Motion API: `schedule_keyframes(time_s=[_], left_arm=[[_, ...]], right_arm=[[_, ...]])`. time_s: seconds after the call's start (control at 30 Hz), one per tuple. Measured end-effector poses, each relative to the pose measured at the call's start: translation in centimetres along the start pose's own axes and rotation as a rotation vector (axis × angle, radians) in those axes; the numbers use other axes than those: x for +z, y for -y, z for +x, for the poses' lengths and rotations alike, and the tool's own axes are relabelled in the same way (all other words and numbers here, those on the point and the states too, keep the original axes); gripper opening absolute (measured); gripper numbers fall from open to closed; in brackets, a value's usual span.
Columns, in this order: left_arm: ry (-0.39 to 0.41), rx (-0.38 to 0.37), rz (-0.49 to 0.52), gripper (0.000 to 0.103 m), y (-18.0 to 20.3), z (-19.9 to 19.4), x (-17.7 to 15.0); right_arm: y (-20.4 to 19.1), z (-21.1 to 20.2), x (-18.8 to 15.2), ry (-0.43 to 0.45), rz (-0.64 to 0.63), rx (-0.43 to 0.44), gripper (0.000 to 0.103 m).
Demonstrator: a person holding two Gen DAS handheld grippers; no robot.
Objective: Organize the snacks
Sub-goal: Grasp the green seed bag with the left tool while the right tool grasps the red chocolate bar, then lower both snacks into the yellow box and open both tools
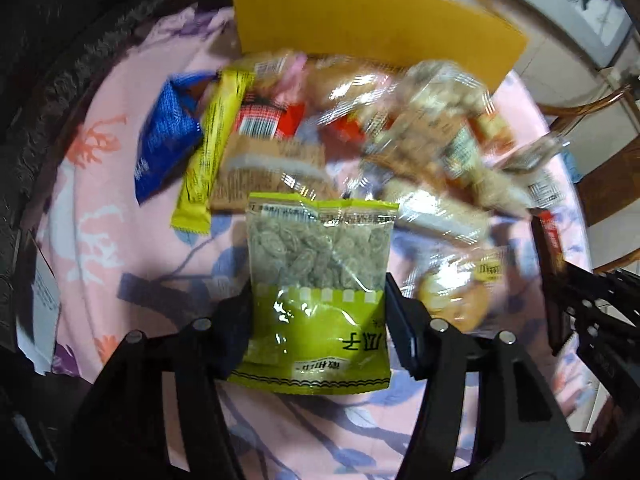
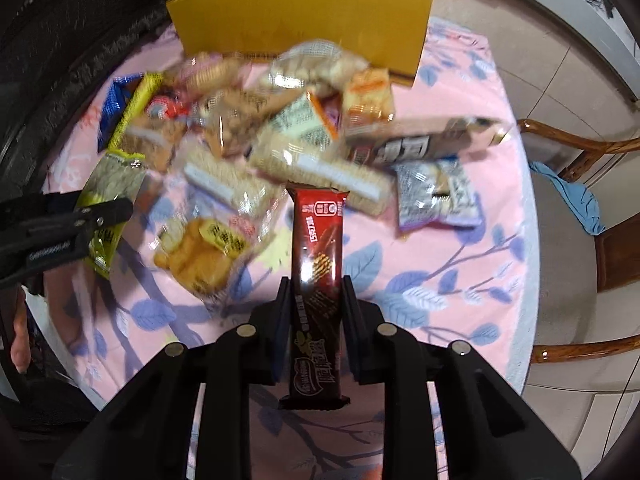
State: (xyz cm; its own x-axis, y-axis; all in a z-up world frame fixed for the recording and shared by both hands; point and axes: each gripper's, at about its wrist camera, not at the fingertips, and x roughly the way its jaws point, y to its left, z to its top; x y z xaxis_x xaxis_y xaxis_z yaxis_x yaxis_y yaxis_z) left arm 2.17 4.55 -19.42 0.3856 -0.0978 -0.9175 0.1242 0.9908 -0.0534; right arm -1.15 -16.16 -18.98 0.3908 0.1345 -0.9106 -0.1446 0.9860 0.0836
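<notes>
Two tongs, both loaded. Left tongs [image 1: 318,320] pinch a green seed packet [image 1: 318,280]. Right tongs [image 2: 314,312] clamp a dark red wafer bar [image 2: 318,264] over the tabletop [image 2: 420,280].

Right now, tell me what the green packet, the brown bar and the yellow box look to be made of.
Green packet: thin plastic film, glossy, with a clear window showing seeds and glare spots. Brown bar: shiny film wrapper, plastic or foil-lined, with bright reflections and crimped ends. Yellow box: probably cardboard, matte, flat stiff walls with a pale cut edge on top.
</notes>
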Motion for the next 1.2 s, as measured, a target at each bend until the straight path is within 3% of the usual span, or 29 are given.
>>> schedule_keyframes(time_s=[0.17,0.3,0.47,0.7,1.0,1.1,1.17,1.2], left_arm=[[0.094,-0.033,0.02,0.06,1.4,-3.8,2.7],[0.14,-0.046,0.008,0.06,2.6,-4.6,7.3],[0.203,-0.034,-0.011,0.06,3.5,-4.1,14.0],[0.251,-0.004,-0.009,0.06,3.2,-3.5,21.9],[0.255,-0.002,0.02,0.061,2.4,-1.4,27.7],[0.231,-0.004,0.039,0.079,1.7,-1.6,30.6],[0.258,0.025,0.042,0.095,0.9,-2.9,32.2],[0.278,0.033,0.04,0.097,0.5,-3.7,32.8]], right_arm=[[-0.3,-2.2,2.5,0.071,0.004,0.044,0.024],[-1.4,-3.2,7.6,0.159,-0.003,0.082,0.024],[-0.8,-4.9,14.7,0.307,0.028,0.069,0.024],[1.3,-4.1,22.2,0.345,0.065,0.038,0.024],[1.8,-3.0,27.0,0.355,0.051,-0.005,0.024],[2.2,-3.1,29.0,0.348,0.072,-0.018,0.033],[2.7,-4.3,29.7,0.383,0.096,-0.025,0.056],[2.7,-4.9,29.9,0.398,0.095,-0.027,0.058]])
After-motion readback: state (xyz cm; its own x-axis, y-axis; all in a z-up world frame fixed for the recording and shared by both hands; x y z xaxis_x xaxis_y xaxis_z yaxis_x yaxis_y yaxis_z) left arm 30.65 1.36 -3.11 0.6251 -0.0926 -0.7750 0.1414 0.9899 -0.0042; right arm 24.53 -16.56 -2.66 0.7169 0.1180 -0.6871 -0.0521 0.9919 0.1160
